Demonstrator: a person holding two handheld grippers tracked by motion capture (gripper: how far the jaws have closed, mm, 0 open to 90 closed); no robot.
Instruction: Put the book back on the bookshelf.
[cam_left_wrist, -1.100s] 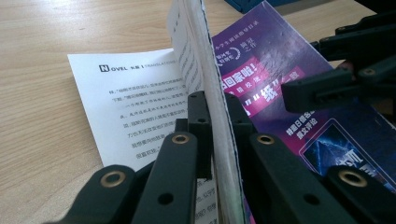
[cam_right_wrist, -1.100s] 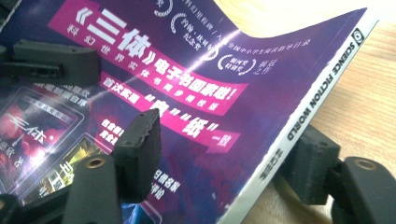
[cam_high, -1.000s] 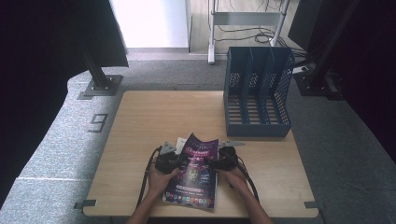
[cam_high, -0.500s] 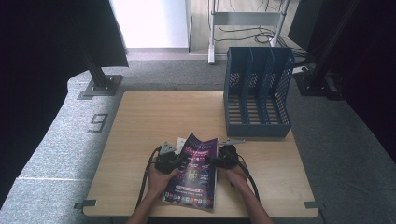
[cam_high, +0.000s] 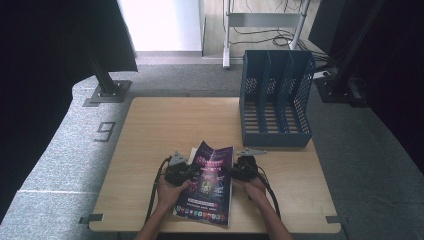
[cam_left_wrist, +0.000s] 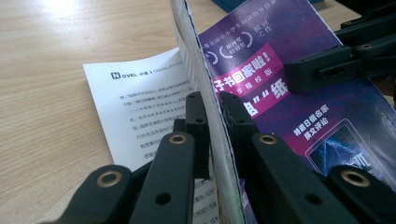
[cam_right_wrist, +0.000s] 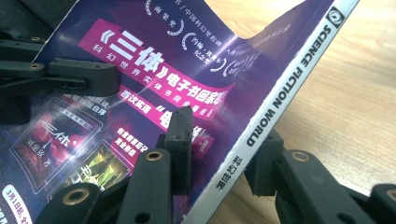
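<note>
**Both grippers pinching the same magazine**

So the purple glossy magazine with pink title banners (cam_high: 206, 185) sits at the near edge of the light wooden table (cam_high: 165, 125), and it's clamped from both sides. The left gripper (cam_left_wrist: 212, 119) has its black jaws squeezed onto the page edge, one jaw on the cover side and one underneath; a white printed inner page (cam_left_wrist: 135, 107) fans out flat on the wood just beyond the outer jaw. The right gripper (cam_right_wrist: 219, 144) is closed on the white spine edge reading "SCIENCE FICTION WORLD", one jaw pressing the cover and the other below the spine. The cover buckles upward between the two grips. Well beyond the fingertips, at the table's far right, stands a blue plastic slotted file rack (cam_high: 275, 100), untouched.
</note>
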